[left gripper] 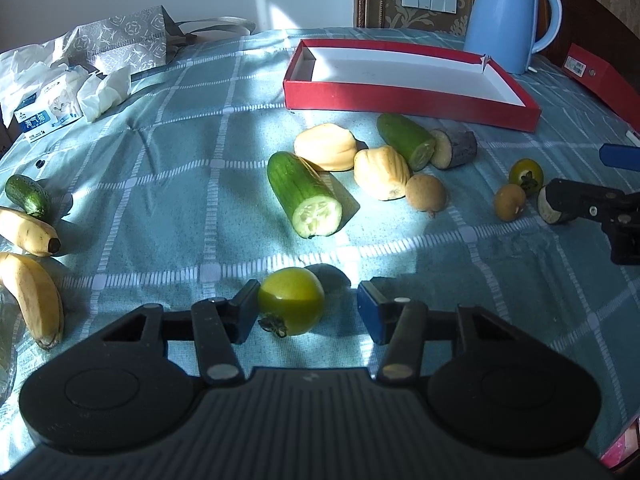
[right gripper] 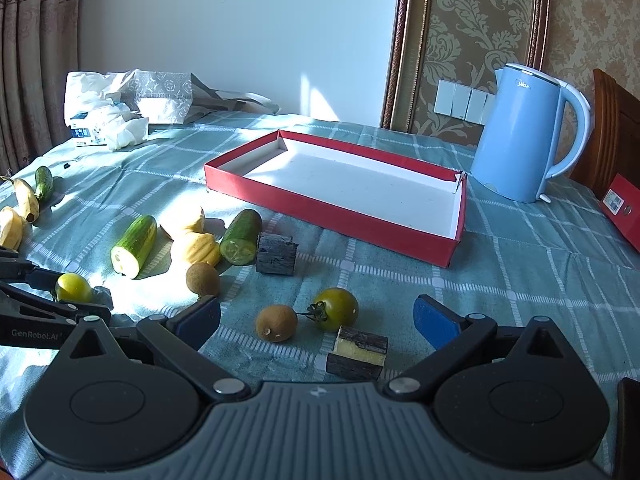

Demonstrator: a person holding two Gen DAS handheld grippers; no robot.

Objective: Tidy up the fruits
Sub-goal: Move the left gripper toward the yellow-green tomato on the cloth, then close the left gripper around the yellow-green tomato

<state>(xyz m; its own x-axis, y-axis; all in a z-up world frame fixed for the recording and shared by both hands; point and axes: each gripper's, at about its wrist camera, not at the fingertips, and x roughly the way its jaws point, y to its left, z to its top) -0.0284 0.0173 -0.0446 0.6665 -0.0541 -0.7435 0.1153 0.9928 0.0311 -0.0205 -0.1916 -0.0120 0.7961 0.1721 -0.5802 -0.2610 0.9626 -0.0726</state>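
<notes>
Left wrist view: the left tool (left gripper: 308, 308) stands with its jaws wide, one on each side of a green tomato (left gripper: 291, 300) at lower centre of the frame; the left finger appears to touch the fruit, the right finger stands apart from it. The tomato's stem points toward the camera, lower left.

Right wrist view: the right tool (right gripper: 318, 320) is also spread wide and holds nothing. Between and just ahead of its fingers lie a brown round fruit (right gripper: 276, 323), a second green tomato (right gripper: 336, 309) and a dark-skinned cut block (right gripper: 357, 353).

Progress (judged from these views): the red tray (right gripper: 320, 216) at centre frame holds nothing, so sorting has not visibly begun. All produce rests on the checked surface (right gripper: 520, 280).

Cut cucumber piece (left gripper: 305, 194): long axis runs from upper left to lower right, cut face toward the camera. Bananas (left gripper: 34, 296) lie at the left edge.
</notes>
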